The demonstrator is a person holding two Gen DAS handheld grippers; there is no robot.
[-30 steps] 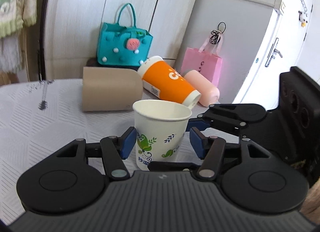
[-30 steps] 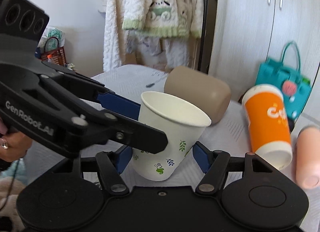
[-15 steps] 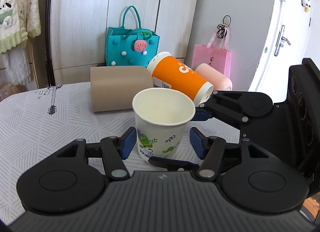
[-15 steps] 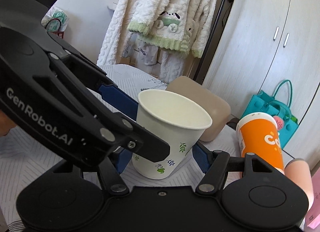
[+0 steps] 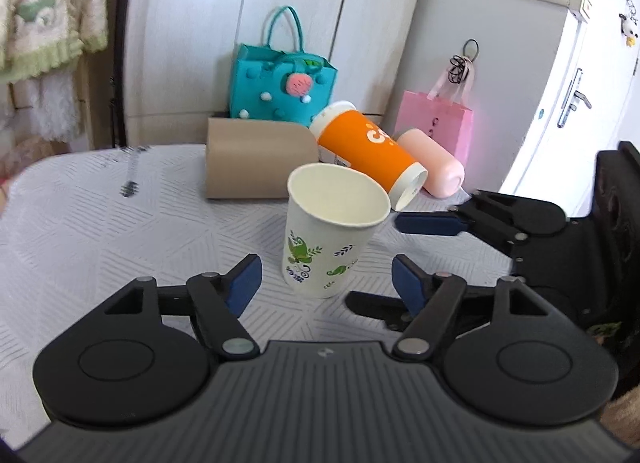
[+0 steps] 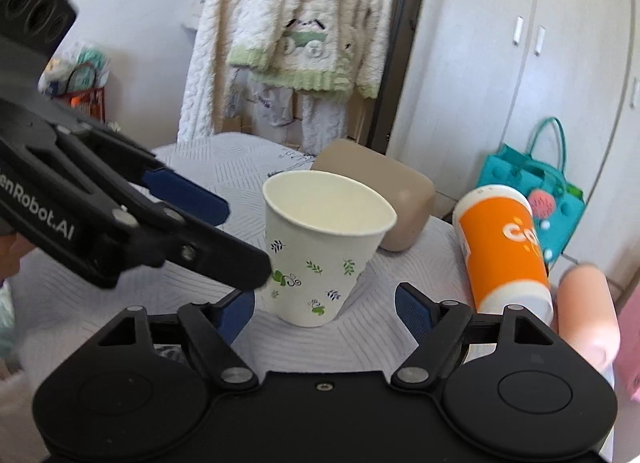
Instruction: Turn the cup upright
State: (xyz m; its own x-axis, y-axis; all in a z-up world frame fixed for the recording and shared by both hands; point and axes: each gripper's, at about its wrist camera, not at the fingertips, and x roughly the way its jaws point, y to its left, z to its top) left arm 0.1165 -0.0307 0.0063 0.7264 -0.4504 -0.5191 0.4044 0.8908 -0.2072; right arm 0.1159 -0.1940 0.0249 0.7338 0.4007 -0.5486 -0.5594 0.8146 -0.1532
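Left wrist view: the paper cup [image 5: 334,231] stands mouth up at frame centre on the white tablecloth [image 5: 100,223]. The left gripper [image 5: 326,277] is spread wide, its blue pads clear of the cup on both sides. The right gripper [image 5: 404,259] enters from the right, also spread.

Right wrist view: the cup [image 6: 320,251] stands centre frame between the parted pads of the right gripper [image 6: 325,305]. An orange cup [image 6: 504,251] lies at right, a beige cup [image 6: 384,191] behind.
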